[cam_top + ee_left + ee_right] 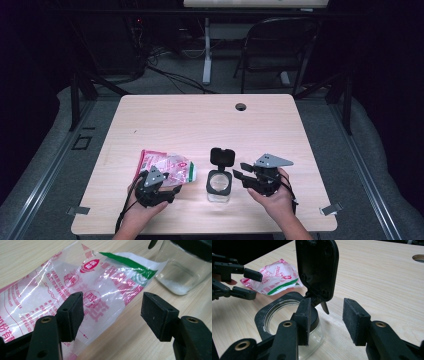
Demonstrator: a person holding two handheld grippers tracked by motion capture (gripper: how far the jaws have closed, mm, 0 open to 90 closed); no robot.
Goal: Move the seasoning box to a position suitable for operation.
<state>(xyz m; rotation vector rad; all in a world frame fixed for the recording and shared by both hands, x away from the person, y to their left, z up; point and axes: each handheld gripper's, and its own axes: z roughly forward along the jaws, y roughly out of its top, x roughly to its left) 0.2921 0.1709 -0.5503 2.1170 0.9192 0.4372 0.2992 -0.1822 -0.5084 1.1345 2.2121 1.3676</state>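
A clear plastic bag point(167, 167) with pink print and a green stripe lies flat on the wooden table point(200, 125), left of a small glass jar point(219, 186). The jar's black flip lid point(222, 156) stands upright and open. My left gripper point(167, 187) hovers open just over the bag's near edge; in the left gripper view the bag point(75, 282) lies under the spread left gripper point(112, 305), with the jar point(180, 275) beyond. My right gripper point(238, 170) is open beside the jar's right side. In the right gripper view this gripper point(325, 310) straddles the lid's hinge point(317, 298) without pressing.
A round cable hole point(241, 106) sits near the table's far edge. A dark folding chair point(280, 45) and cables stand on the floor behind the table. Bare wood stretches across the far half of the table.
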